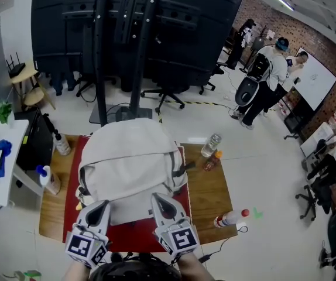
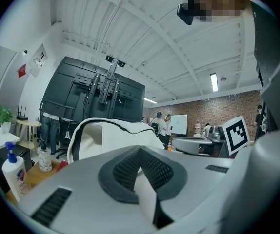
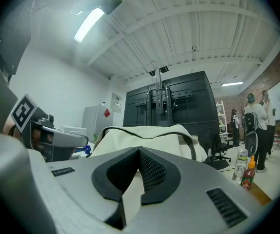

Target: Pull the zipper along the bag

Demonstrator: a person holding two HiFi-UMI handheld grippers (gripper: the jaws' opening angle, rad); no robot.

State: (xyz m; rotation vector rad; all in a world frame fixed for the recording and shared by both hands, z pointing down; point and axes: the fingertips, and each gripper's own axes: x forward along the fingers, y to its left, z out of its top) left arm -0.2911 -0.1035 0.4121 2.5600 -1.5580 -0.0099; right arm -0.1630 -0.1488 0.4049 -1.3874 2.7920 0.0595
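Note:
A cream backpack (image 1: 133, 157) lies on a red mat (image 1: 134, 234) on a small wooden table (image 1: 206, 193). A dark zipper line (image 1: 176, 167) runs round its edge. Both grippers are at the bag's near edge and point level at it. My left gripper (image 1: 103, 204) is shut, its tips by the near left corner. My right gripper (image 1: 157, 197) is shut too, near the middle of the near edge. In the left gripper view the closed gripper (image 2: 140, 149) has the backpack (image 2: 106, 135) just behind it. The right gripper view likewise shows the gripper (image 3: 140, 151) before the backpack (image 3: 147, 134). I see nothing held in either.
A clear bottle (image 1: 211, 145) and a sauce bottle (image 1: 212, 160) stand right of the bag. A red-capped bottle (image 1: 230, 218) lies at the near right corner. At the table's left are a spray bottle (image 1: 61, 144) and a pump bottle (image 1: 49, 179). A dark screen stand (image 1: 127, 51) rises behind.

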